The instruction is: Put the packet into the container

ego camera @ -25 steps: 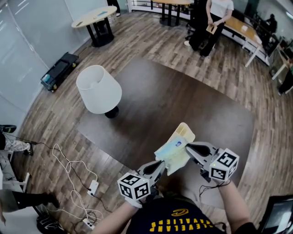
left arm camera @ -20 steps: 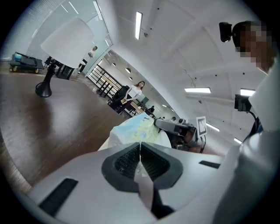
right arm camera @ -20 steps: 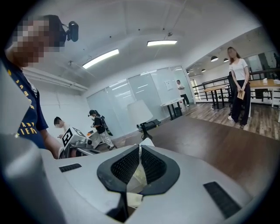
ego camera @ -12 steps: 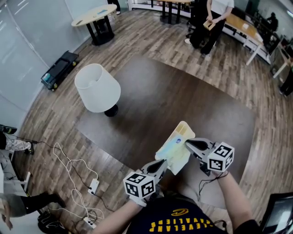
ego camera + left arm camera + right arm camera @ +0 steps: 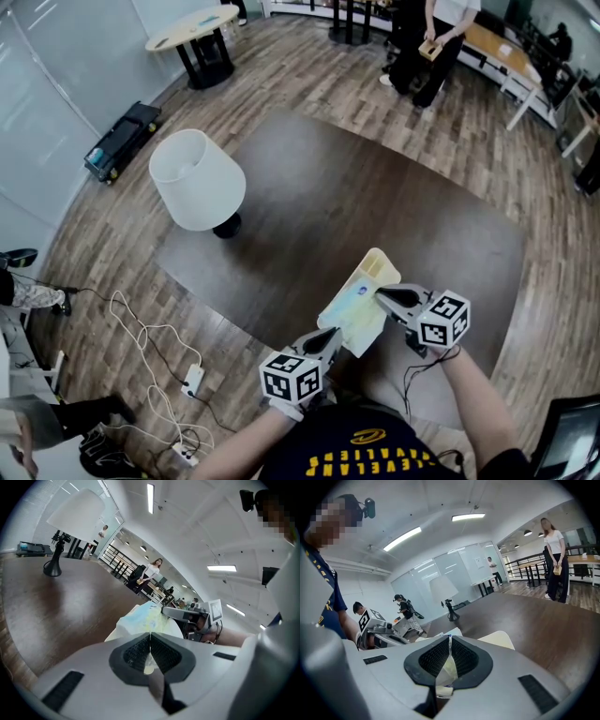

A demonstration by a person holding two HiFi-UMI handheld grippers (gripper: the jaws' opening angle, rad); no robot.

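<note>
Head view: left gripper (image 5: 330,337) and right gripper (image 5: 382,296) both clamped on the packet (image 5: 354,314). Cream container (image 5: 381,267) pokes out beyond it.

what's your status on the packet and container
Left gripper shut on the packet, near edge. Right gripper shut on its far end, beside the container. Both held up at the table's near edge; lamp well clear.

Dark shirt (image 5: 317,433), yellow lettering (image 5: 380,457)
</note>
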